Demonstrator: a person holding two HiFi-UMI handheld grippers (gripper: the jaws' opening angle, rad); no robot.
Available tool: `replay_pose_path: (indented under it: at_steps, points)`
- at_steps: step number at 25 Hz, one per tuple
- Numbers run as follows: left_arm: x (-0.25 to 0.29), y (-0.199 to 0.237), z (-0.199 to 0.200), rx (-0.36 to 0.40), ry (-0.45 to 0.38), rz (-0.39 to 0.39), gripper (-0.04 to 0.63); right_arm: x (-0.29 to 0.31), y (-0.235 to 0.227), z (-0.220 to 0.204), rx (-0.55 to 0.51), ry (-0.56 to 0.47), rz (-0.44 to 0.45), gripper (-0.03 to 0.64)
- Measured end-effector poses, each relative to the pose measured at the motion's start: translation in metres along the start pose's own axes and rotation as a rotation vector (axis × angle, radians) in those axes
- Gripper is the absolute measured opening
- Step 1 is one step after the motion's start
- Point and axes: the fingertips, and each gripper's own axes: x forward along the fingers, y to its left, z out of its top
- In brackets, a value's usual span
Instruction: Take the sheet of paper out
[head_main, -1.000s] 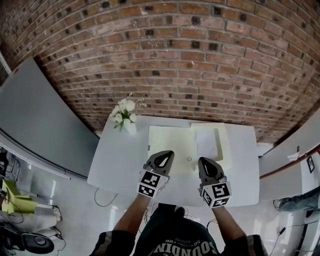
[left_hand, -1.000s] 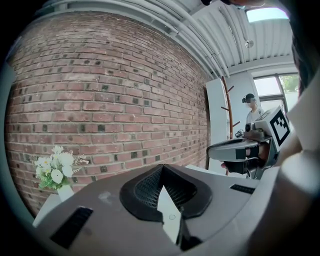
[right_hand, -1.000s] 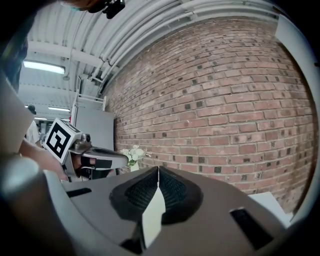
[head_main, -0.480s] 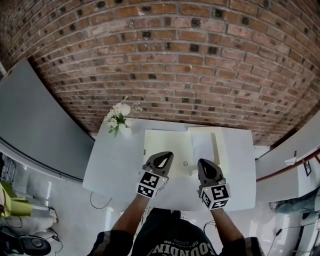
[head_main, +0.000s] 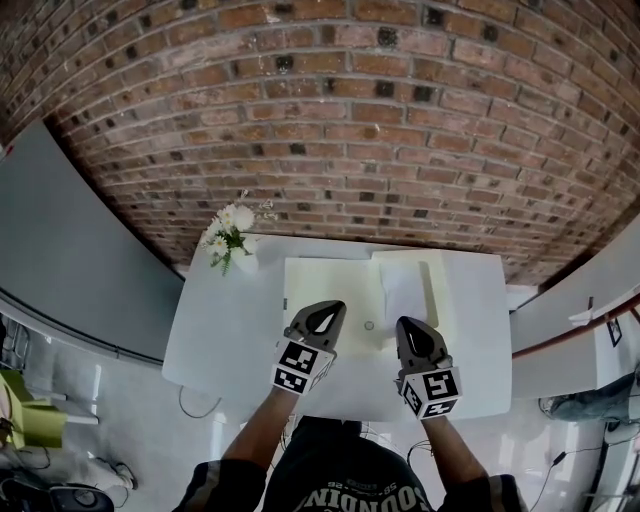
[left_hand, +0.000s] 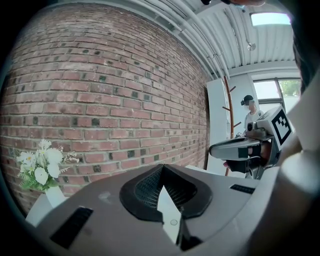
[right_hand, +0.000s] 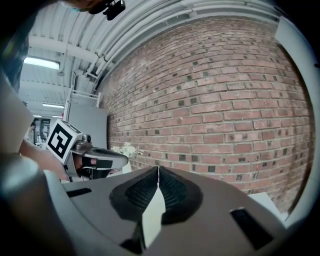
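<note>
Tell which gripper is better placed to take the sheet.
Right, probably. In the head view the right gripper points straight at the white sheet, which lies just beyond it; the left gripper faces the bare half of the folder, farther from the sheet. Both are shut and empty.

2 claws (head_main: 333, 305) (head_main: 406, 322) | 1 table (head_main: 225, 335) | 1 flower vase (head_main: 243, 262) | 1 folder (head_main: 325, 282) | 1 paper sheet (head_main: 405, 285)

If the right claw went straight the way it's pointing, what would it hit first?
Probably the white sheet of paper on the pale yellow folder, just ahead of the right claw; its height is unclear, so possibly the brick wall.
</note>
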Motion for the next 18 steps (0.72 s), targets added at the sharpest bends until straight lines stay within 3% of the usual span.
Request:
replay_pose_path:
  at_steps: [18]
  points:
    - [0.067, 0.001, -0.034, -0.033, 0.08, -0.117, 0.011, 0.011, -0.042, -0.031, 0.087, 0.068, -0.128, 0.069]
